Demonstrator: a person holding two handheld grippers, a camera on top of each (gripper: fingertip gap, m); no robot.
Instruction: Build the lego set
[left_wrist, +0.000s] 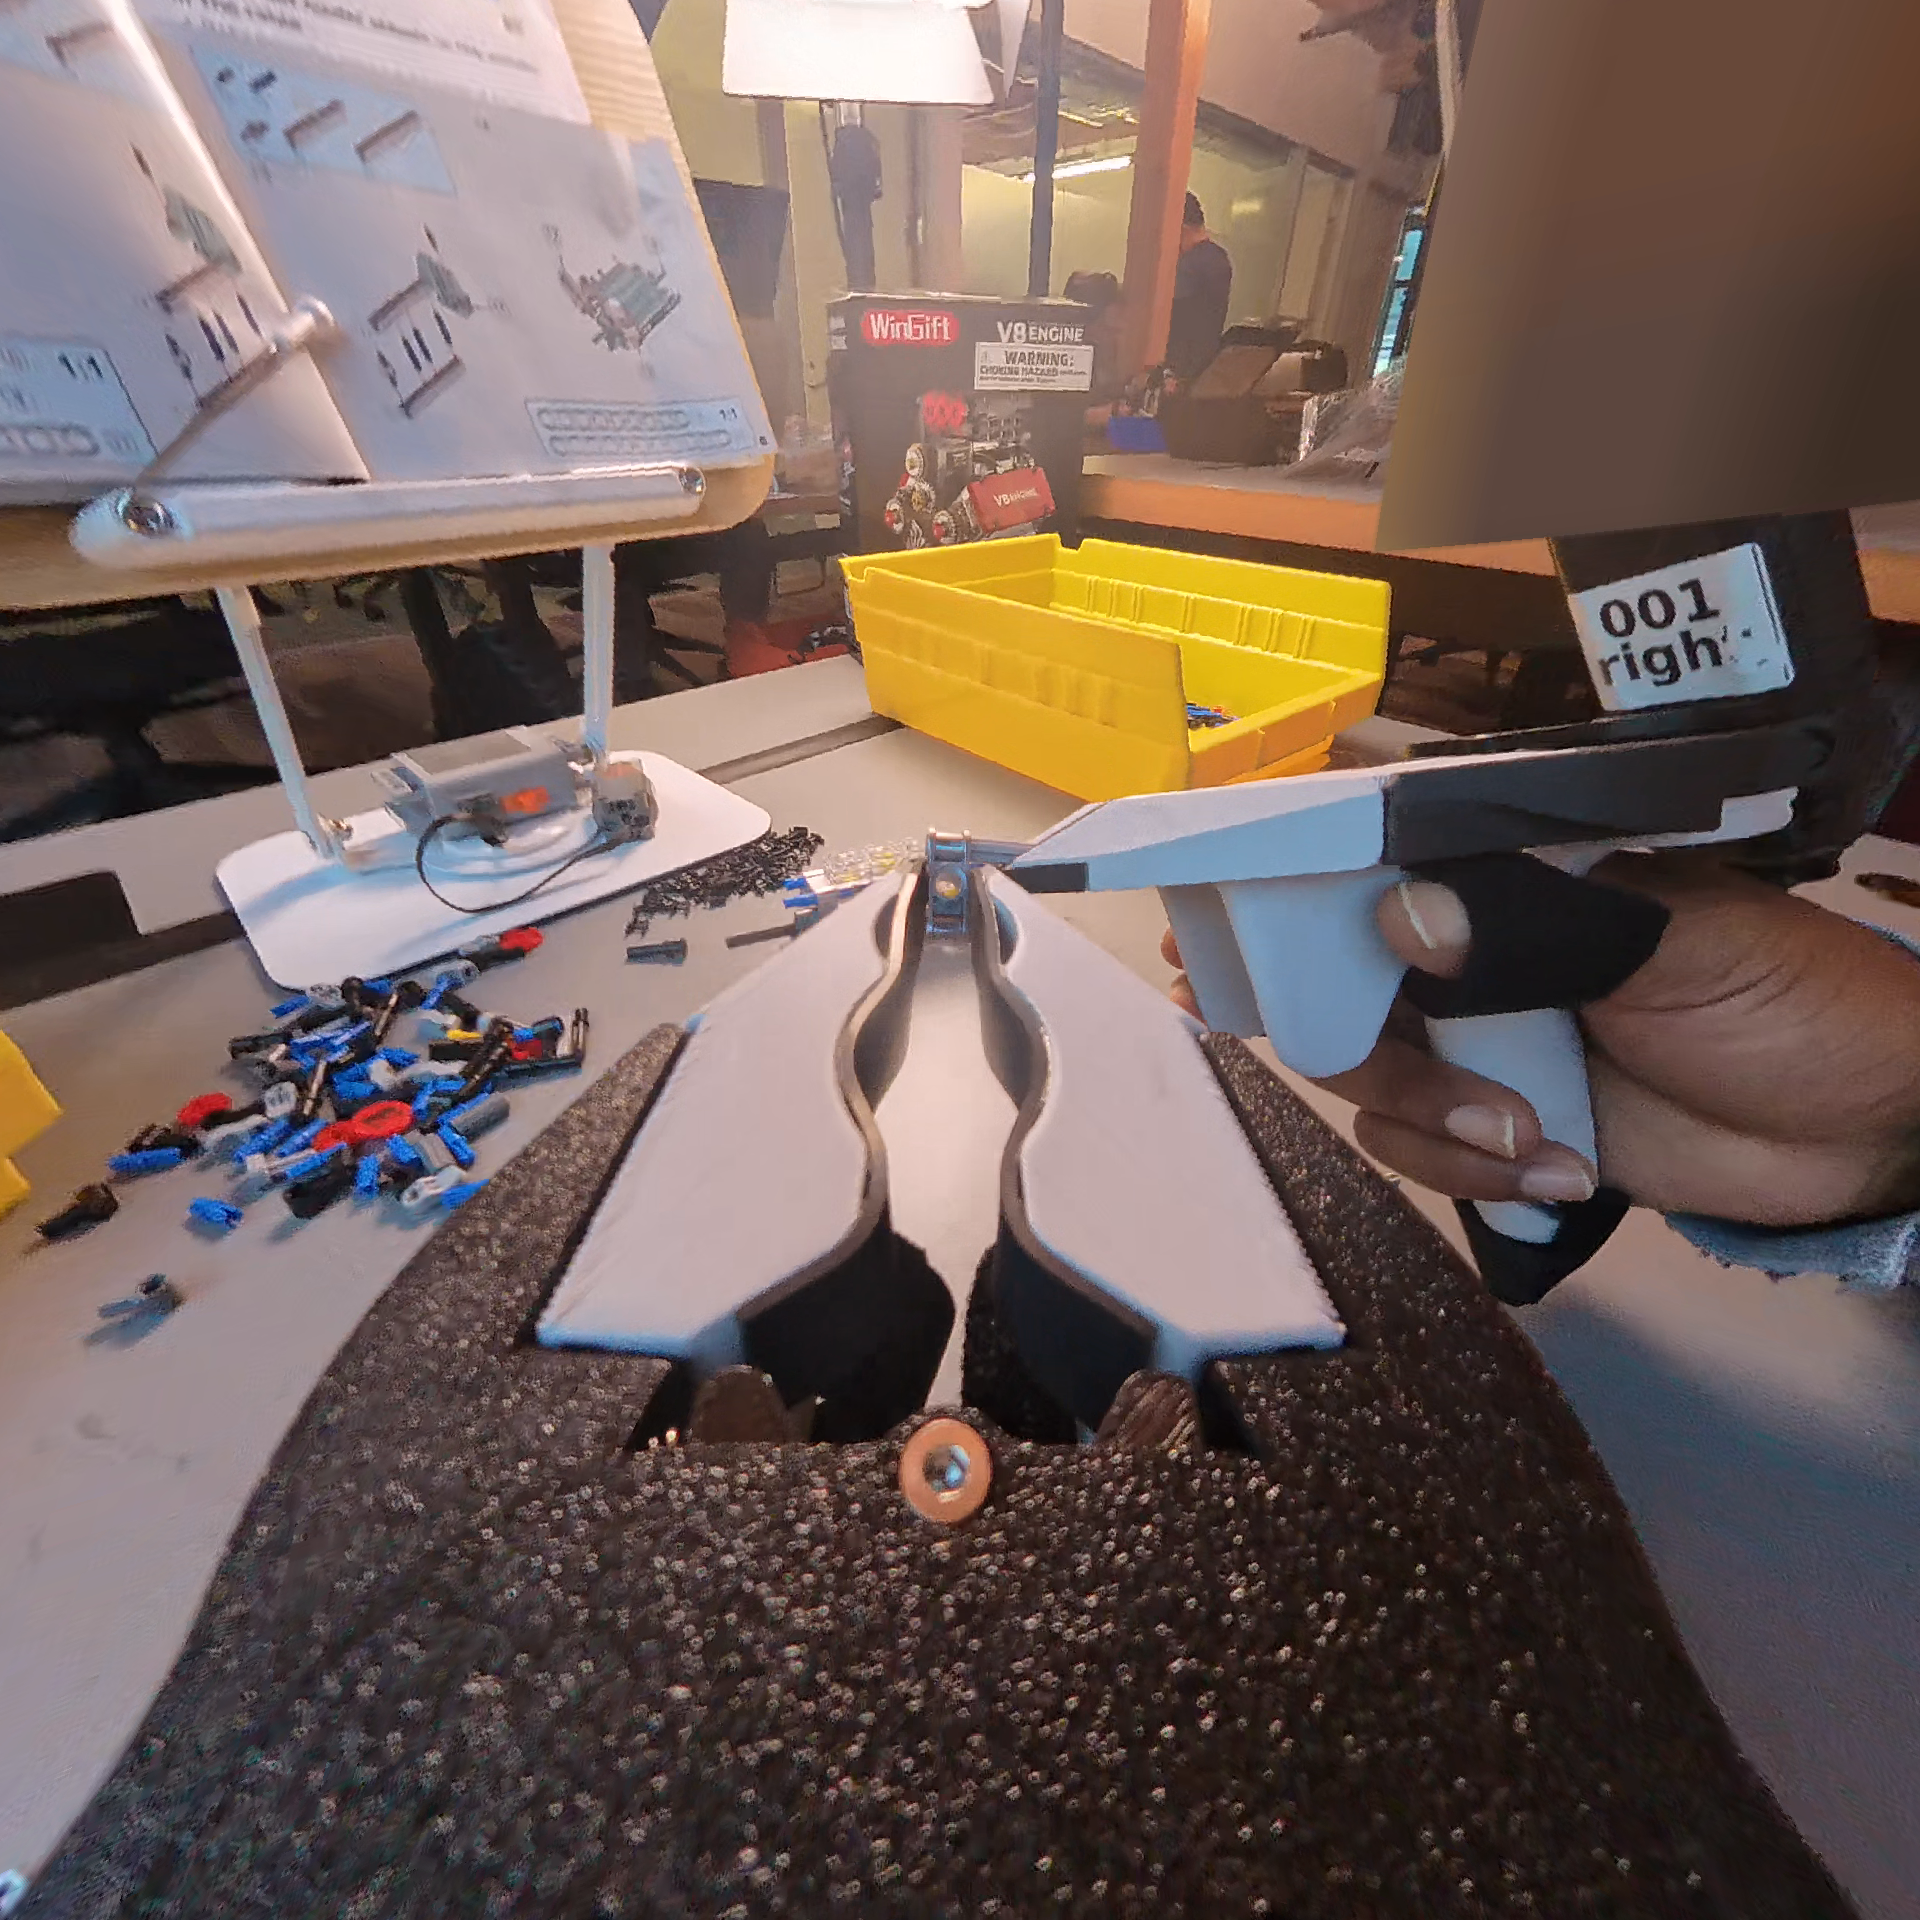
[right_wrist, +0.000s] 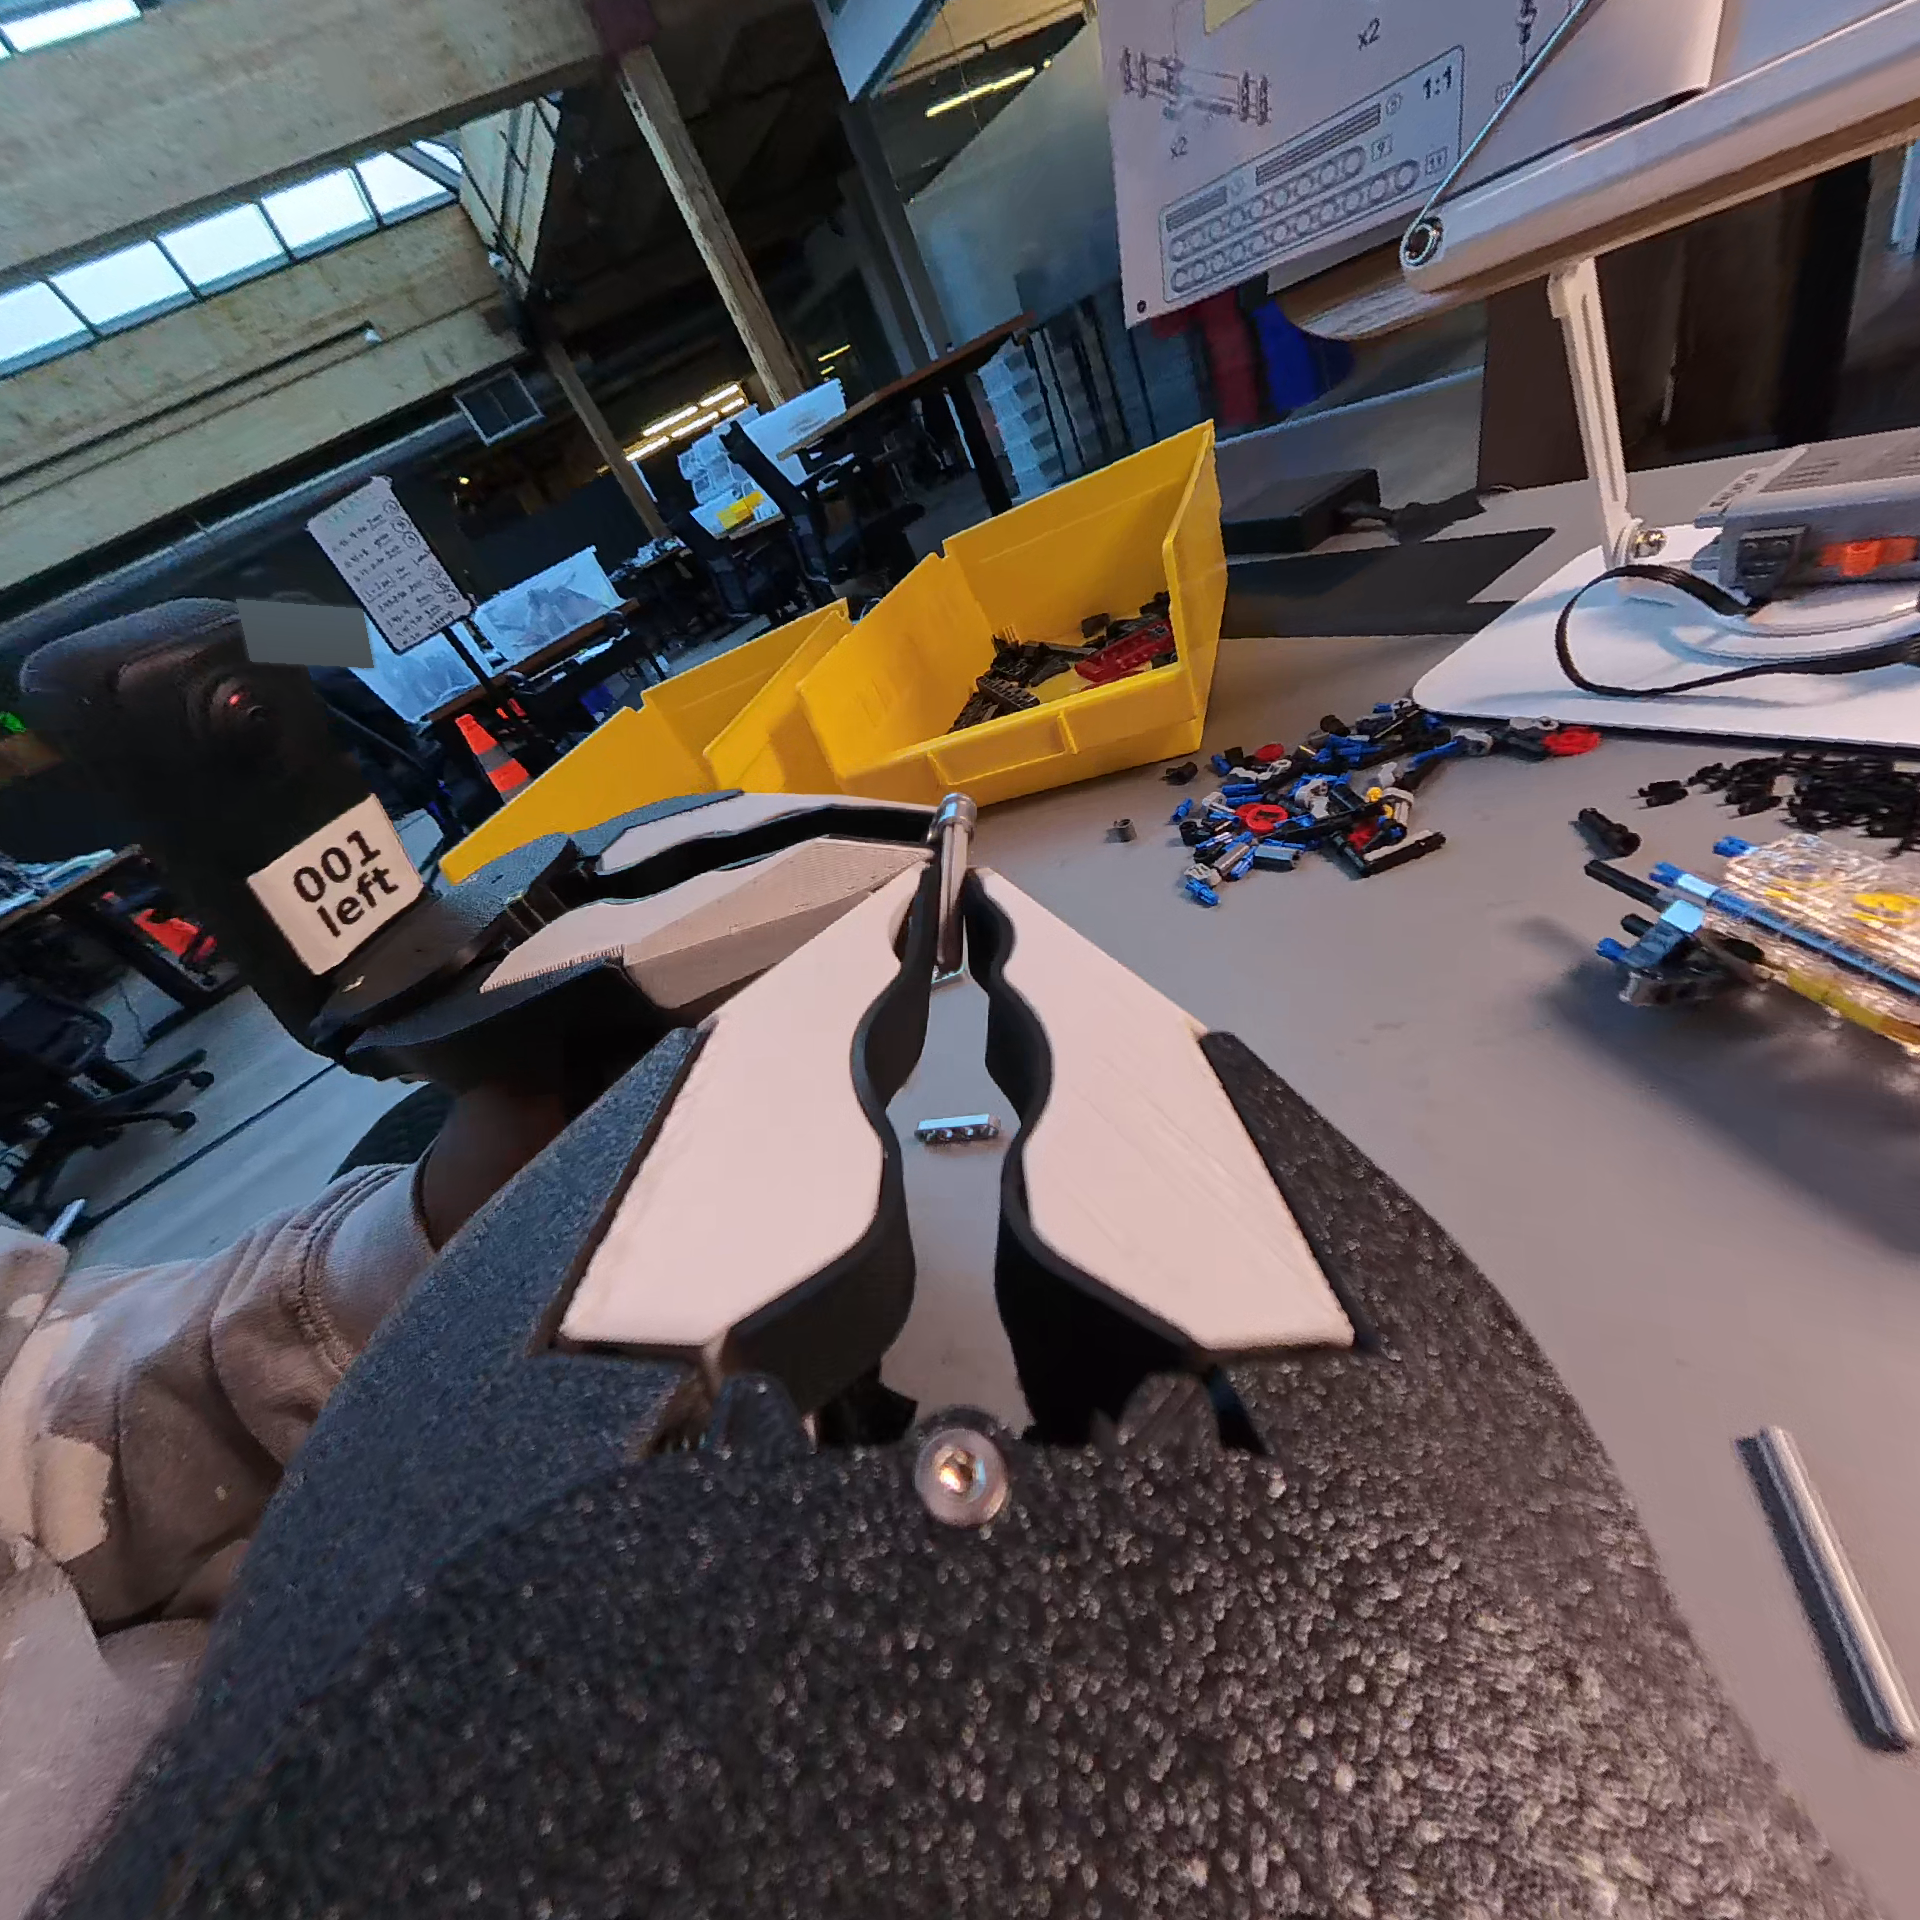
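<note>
Both grippers (left_wrist: 948, 883) (right_wrist: 943, 914) pinch one metal pin (right_wrist: 951, 883); yellow bin (right_wrist: 1018, 665) w/ black+red parts (right_wrist: 1081, 655).

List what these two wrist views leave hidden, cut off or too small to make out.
- Left wrist view: the small metal part between the left hand-held gripper fingertips is mostly covered by them; its shape is unclear.
- Left wrist view: the yellow bin walls hide most of its contents.
- Right wrist view: the transparent brick assembly is cut off by the right edge.
- Right wrist view: the right hand-held gripper hides the metal pin's lower end.
</note>
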